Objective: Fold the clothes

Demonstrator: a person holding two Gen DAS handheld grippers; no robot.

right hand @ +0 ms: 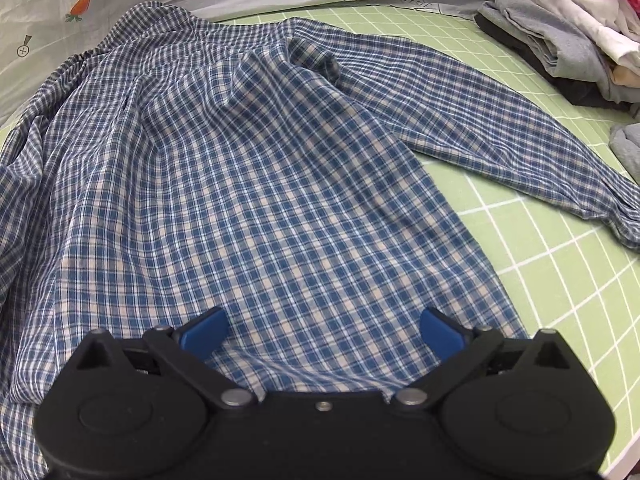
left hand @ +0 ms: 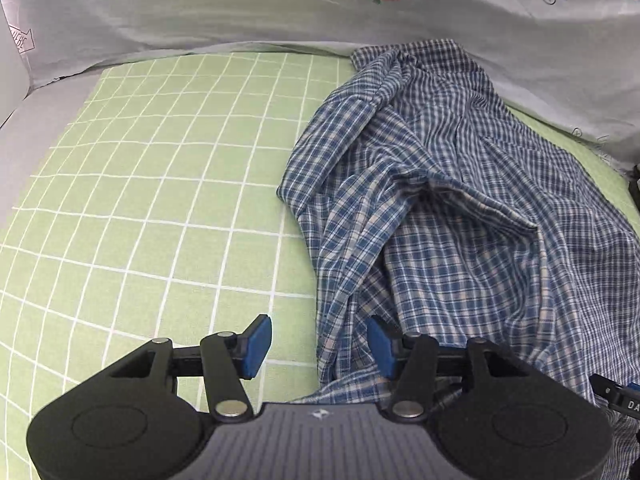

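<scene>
Spread across everything, a green sheet with a white grid point(left hand: 160, 184), backed along the far side by grey cloth printed with carrots point(left hand: 320, 12). Lying on the green sheet, back up and rumpled, a blue-and-white checked shirt point(right hand: 248, 184); collar end bunched against the grey cloth, one sleeve point(right hand: 500, 120) stretched out flat toward the right of the right wrist view, the other side gathered into folds point(left hand: 420, 184). Stacked at the far right corner, near the sleeve's end but apart from it, a pile of folded clothes point(right hand: 568, 44) in grey, white, black and red check. Low over the shirt's hem, the right gripper point(right hand: 322, 330), jaws spread wide with checked cloth below them and nothing pinched. Over the shirt's near left edge, the left gripper point(left hand: 320, 346), jaws partly apart and empty, one blue pad point(left hand: 256, 344) above bare green sheet, the other above the shirt
</scene>
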